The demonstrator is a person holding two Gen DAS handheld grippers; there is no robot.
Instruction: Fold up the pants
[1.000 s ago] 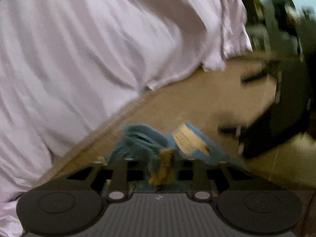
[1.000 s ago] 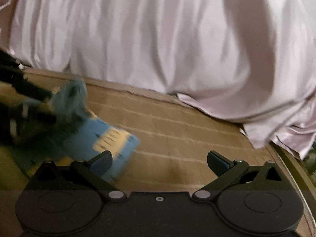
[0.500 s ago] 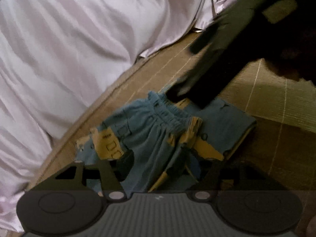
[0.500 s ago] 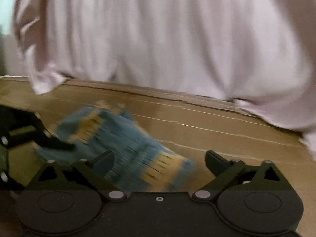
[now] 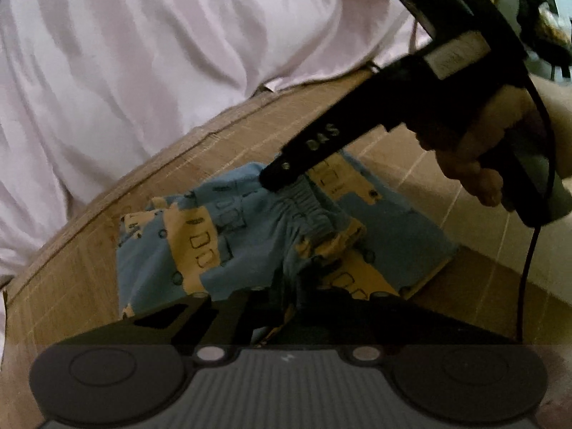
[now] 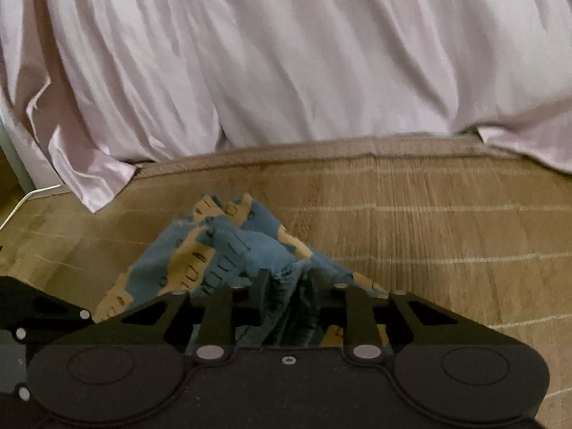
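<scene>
Small blue-and-yellow printed cotton pants (image 5: 271, 236) lie bunched on the woven straw mat (image 6: 447, 221). The left gripper (image 5: 286, 304) at 6 o'clock and the right gripper (image 6: 286, 286) each pinch waistband folds. Only the left view shows a hand (image 5: 500, 143) at 2 o'clock.

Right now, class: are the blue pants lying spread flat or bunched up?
Bunched. The pants sit crumpled on the mat, elastic waistband gathered, while the right gripper and the left gripper pinch folds.
</scene>
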